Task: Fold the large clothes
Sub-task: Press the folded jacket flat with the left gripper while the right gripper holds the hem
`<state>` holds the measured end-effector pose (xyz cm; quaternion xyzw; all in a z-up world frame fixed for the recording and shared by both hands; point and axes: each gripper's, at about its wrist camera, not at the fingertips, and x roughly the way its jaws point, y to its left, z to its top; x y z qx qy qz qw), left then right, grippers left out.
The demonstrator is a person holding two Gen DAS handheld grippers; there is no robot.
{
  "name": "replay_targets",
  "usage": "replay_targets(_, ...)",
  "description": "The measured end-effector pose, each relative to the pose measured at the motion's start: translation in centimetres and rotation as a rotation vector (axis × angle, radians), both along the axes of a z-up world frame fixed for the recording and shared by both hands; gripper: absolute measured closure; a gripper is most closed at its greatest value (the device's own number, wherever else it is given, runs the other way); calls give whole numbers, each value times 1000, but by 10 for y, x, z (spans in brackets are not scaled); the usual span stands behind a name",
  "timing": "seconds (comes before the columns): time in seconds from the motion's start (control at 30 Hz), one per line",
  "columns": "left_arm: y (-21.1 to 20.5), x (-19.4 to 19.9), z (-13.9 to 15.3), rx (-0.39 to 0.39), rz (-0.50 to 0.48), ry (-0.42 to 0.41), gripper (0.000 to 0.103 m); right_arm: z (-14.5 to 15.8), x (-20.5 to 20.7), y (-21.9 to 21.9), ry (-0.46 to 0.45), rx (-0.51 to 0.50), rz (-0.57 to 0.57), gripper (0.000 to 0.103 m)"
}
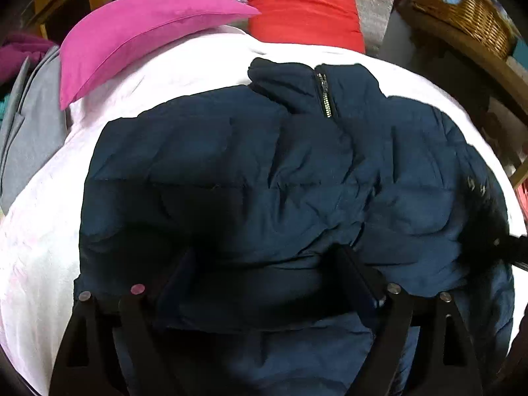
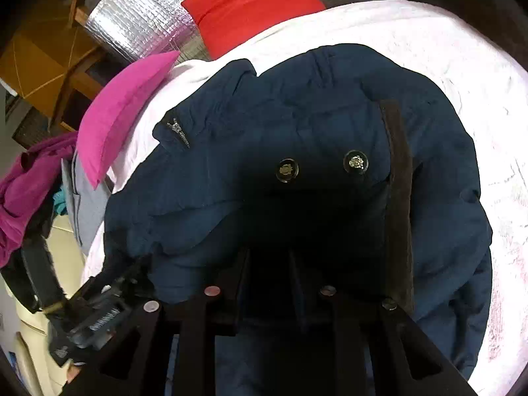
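A navy padded jacket [image 1: 250,171] lies bunched on a white-covered bed [image 1: 46,231], taking up most of its middle, with the collar and a short zip [image 1: 325,95] at the far end. The left claw [image 1: 267,274] hovers low over the near part of the jacket with its jaws spread wide; a puffed fold of the fabric rises between them, but the pads do not appear to press on it, so it looks released. The right claw [image 2: 269,264] is drawn close together over the jacket's dark edge, near two metal snaps [image 2: 287,170] and a black trim strip [image 2: 399,198]; the spot between its fingers is in deep shadow, so whether it pinches cloth cannot be told. In the right wrist view the left claw shows at the lower left edge of the jacket. A pink pillow [image 1: 138,36] rests on the far left of the bed, a red pillow [image 1: 303,10] beyond it against a silver quilted sheet [image 2: 138,23]. A wicker basket [image 1: 462,13] stands at the right, and grey [image 1: 29,125] and magenta [image 2: 29,191] clothes are piled at the left.
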<state>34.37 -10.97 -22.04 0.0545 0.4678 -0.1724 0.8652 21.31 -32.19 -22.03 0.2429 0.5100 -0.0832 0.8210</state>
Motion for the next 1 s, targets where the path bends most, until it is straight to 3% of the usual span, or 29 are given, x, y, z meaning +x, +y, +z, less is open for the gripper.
replay_targets(0.13,9,-2,14,-57,27,7,16,24,-9,9,-84,-55,26,75)
replay_targets(0.3,22,-15,45,-124,41,-117,16,45,-9,23,-203,-94,70,75)
replay_targets(0.4,29,-11,43,-142,66,-98,16,32,-2,31,-152,-83,97,75)
replay_targets(0.57,25,10,2,-57,89,42,16,-3,6,26,14,-41,71,75)
replay_targets(0.7,19,6,8,-25,80,13,16,2,3,20,4,-5,59,76)
replay_targets(0.9,29,-1,34,-101,93,-60,16,27,-9,23,-103,-30,84,76)
replay_targets(1.0,42,8,30,-61,146,-51,16,12,-5,21,-3,-50,80,75)
